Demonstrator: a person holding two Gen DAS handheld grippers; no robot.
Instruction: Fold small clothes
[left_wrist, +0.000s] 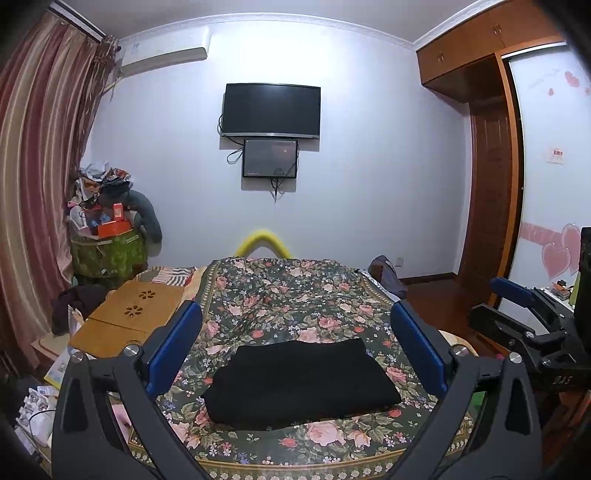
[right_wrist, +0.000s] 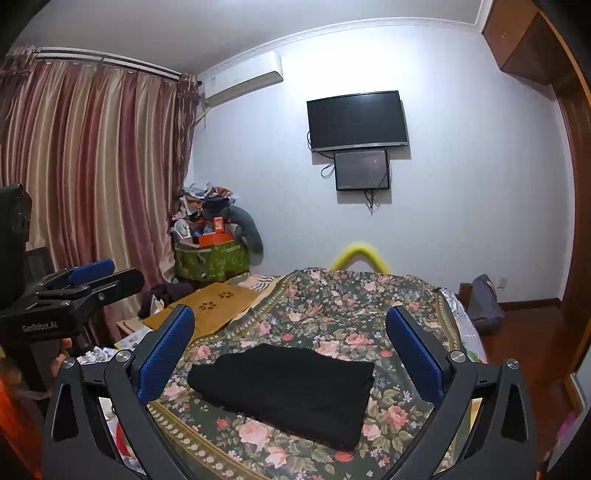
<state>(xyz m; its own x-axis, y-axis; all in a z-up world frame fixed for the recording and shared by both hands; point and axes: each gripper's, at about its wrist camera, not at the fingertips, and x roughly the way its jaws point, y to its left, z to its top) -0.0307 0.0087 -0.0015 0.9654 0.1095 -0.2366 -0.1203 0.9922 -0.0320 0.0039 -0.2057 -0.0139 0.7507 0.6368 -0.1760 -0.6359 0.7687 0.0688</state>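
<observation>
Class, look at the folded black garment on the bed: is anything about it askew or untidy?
The black garment lies folded on the floral bedspread, but its near edges look uneven, and it sits slanted to the bedspread's border.

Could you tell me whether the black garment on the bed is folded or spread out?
Folded: the black garment lies as a compact, thick rectangle with layered edges on the floral bedspread.

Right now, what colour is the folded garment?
Plain black garment, clearest in the left wrist view.
</observation>
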